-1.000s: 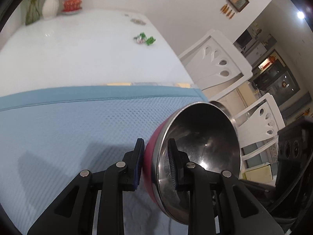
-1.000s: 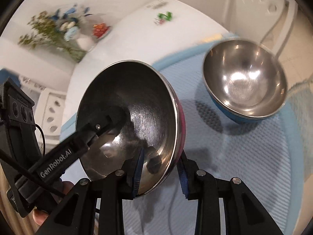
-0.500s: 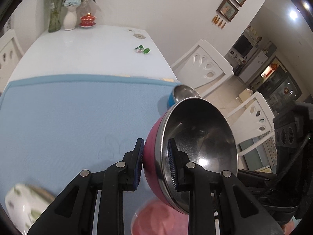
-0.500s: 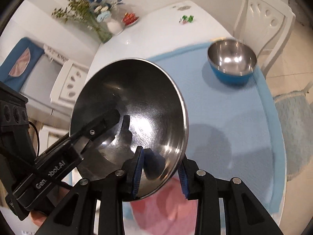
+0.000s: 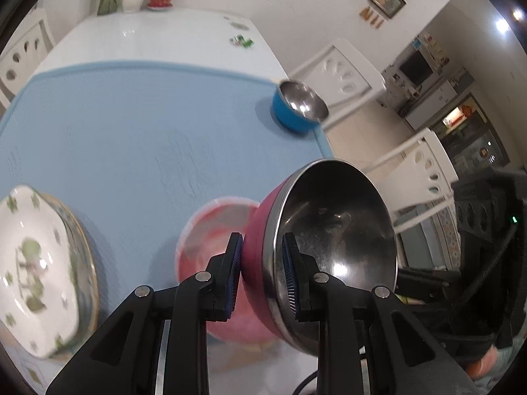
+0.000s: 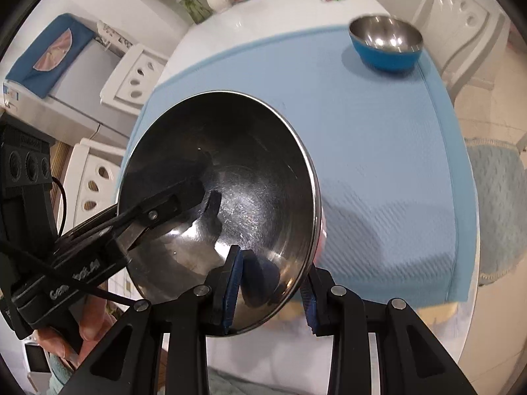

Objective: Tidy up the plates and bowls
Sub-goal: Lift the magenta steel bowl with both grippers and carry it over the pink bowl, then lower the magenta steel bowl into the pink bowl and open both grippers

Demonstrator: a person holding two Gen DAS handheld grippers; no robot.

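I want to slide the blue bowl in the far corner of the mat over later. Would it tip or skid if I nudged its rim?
The blue bowl looks like thin steel inside, so probably light. Its rounded sides narrow toward the base, so a rim push might rock it. The textured blue mat may curb skidding.

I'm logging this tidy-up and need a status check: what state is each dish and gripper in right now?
pink bowl: lifted, tilted, gripped at its rim from two sides
left gripper: shut on pink bowl
right gripper: shut on pink bowl
blue bowl: upright, empty, on the blue mat
floral plate: resting on the mat
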